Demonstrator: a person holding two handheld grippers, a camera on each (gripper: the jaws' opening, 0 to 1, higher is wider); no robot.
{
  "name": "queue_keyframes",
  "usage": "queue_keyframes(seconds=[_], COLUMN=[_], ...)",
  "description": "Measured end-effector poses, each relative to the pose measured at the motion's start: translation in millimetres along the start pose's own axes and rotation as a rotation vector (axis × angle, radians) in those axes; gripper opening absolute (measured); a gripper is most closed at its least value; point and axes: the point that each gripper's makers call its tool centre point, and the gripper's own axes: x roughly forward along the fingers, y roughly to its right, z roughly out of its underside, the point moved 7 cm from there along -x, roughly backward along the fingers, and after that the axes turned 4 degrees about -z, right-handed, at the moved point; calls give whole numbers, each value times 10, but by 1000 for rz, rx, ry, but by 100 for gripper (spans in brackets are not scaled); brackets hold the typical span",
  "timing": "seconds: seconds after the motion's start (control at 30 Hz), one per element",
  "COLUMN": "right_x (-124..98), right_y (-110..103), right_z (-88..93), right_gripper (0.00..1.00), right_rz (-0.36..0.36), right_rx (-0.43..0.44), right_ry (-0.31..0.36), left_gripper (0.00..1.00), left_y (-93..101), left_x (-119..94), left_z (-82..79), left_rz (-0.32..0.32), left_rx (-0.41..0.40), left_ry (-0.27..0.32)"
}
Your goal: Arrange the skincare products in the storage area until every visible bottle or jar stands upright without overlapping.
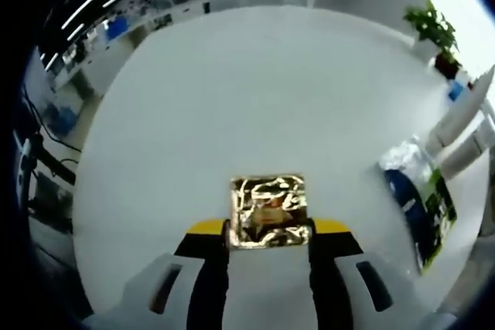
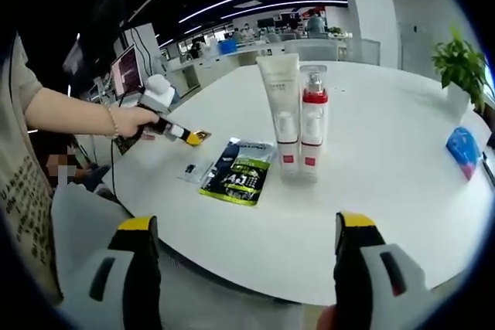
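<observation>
Gold foil sachet sits low in the centre of my left gripper view, pinched between the yellow-tipped jaws of my left gripper over the white round table. At the right edge of that view lie a dark green-and-blue pouch and two white containers (cut off by the rim).

In my right gripper view, my right gripper is spread wide with nothing between its jaws. At upper centre a white tube and a red-and-white pump bottle stand upright, touching side by side. Just left of them the pouch lies flat. At centre left my hand holds the left gripper over the table's edge. A potted plant stands at upper right, a blue packet below it.
</observation>
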Motion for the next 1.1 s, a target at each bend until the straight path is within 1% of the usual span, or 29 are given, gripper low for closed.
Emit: queue_keyframes(seconds=[0.13, 0.47, 0.63, 0.77, 1.1], right_x=[0, -5, -10, -12, -21], right_y=[-5, -26, -34, -42, -42], right_z=[-3, -11, -16, -16, -16], right_gripper=[95, 95, 95, 95, 94], right_rz=[-2, -12, -16, -19, -30], right_rx=[-5, -22, -27, -31, -38], right_ry=[2, 10, 16, 18, 31], left_gripper=[36, 36, 36, 36, 36], left_y=[5, 90, 178, 266, 495], left_x=[-30, -231, -293, -312, -301], left_z=[-13, 13, 21, 23, 44], left_rz=[0, 1, -13, -10, -26], left_rx=[-30, -140, -129, -157, -185], left_ry=[6, 26, 41, 50, 58])
